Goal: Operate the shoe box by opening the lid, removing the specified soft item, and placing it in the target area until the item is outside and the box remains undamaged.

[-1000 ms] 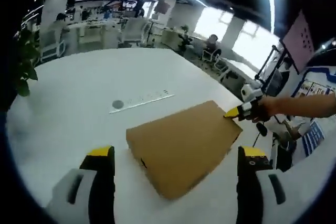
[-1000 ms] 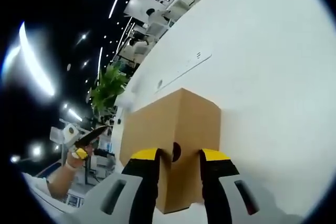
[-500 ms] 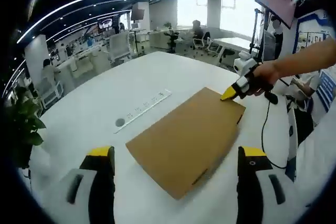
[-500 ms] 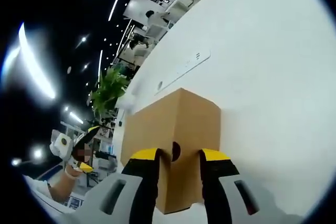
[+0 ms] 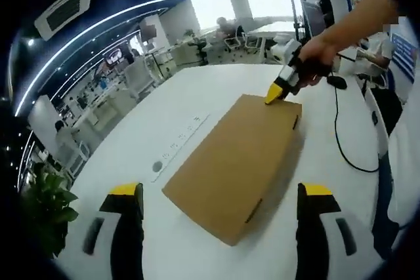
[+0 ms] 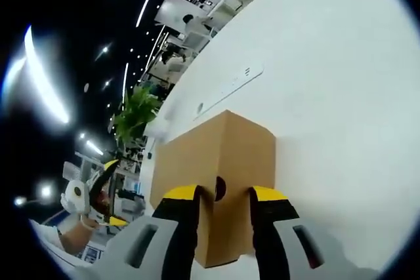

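In the left gripper view, the shoe box (image 5: 233, 162) is seen lying closed and flat on the white table (image 5: 197, 96), between the view's own jaws and a power strip (image 5: 180, 141) set into the tabletop just beyond it. The left gripper (image 5: 220, 208) is held wide open above the near end of the box, gripping nothing; it is judged to be kept back and raised so that the lid can be overseen while the other tool works. The right gripper (image 5: 279, 86) is seen at the far corner of the box, its yellow tip at the lid edge, carried by a hand (image 5: 321, 54) with the arm stretched in from the right. In the right gripper view, the right gripper (image 6: 223, 195) is seen with its jaws nearly closed around the end wall of the shoe box (image 6: 216, 155), astride a dark finger hole (image 6: 220, 189); this hold is judged to be taken at the lid's edge for lifting. The left gripper (image 6: 98, 191) is seen far off at the left, raised in a hand. The lid is not yet open, and the soft item is judged to be inside.
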Motion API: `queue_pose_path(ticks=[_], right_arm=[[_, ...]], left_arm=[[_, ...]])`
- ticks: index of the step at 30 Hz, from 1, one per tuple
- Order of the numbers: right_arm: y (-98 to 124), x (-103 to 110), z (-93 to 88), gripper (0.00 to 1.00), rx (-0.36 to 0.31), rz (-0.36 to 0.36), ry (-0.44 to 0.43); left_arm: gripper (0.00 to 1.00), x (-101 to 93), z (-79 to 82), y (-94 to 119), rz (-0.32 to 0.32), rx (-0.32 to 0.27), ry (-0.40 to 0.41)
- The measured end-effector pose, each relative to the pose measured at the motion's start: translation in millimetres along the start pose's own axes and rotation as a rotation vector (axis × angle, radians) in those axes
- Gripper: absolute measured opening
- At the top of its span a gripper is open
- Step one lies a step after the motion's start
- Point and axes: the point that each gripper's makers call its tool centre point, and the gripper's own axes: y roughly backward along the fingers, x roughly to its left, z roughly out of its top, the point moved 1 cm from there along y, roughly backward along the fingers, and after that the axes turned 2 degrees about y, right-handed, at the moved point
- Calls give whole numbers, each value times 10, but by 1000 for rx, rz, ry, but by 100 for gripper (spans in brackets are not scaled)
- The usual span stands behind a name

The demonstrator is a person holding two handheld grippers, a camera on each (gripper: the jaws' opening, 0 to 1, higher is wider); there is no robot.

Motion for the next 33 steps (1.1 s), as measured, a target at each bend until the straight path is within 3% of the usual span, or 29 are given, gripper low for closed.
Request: queue_pose_path(ticks=[5, 7, 12, 15, 18, 22, 27, 33], right_arm=[[20, 116, -98, 29, -22, 9, -23], [25, 155, -126, 29, -28, 13, -25], [41, 260, -183, 29, -35, 16, -31], [46, 286, -195, 29, -35, 17, -30], [51, 306, -203, 29, -37, 17, -33], [55, 311, -201, 29, -35, 15, -33], [60, 297, -195, 29, -32, 13, -35], [61, 285, -192, 29, -25, 9, -36]], left_arm=[[99, -163, -93, -31, 2, 35, -113], [97, -269, -95, -58, 2, 22, -159], [95, -390, -170, -114, 32, 43, -328], [94, -437, -196, -159, 43, 44, -369], [90, -433, -247, -207, 84, 69, -464], [85, -475, -245, -230, 116, 56, -498], [76, -502, -269, -285, 140, 65, -608], [70, -528, -351, -345, 161, 68, -643]])
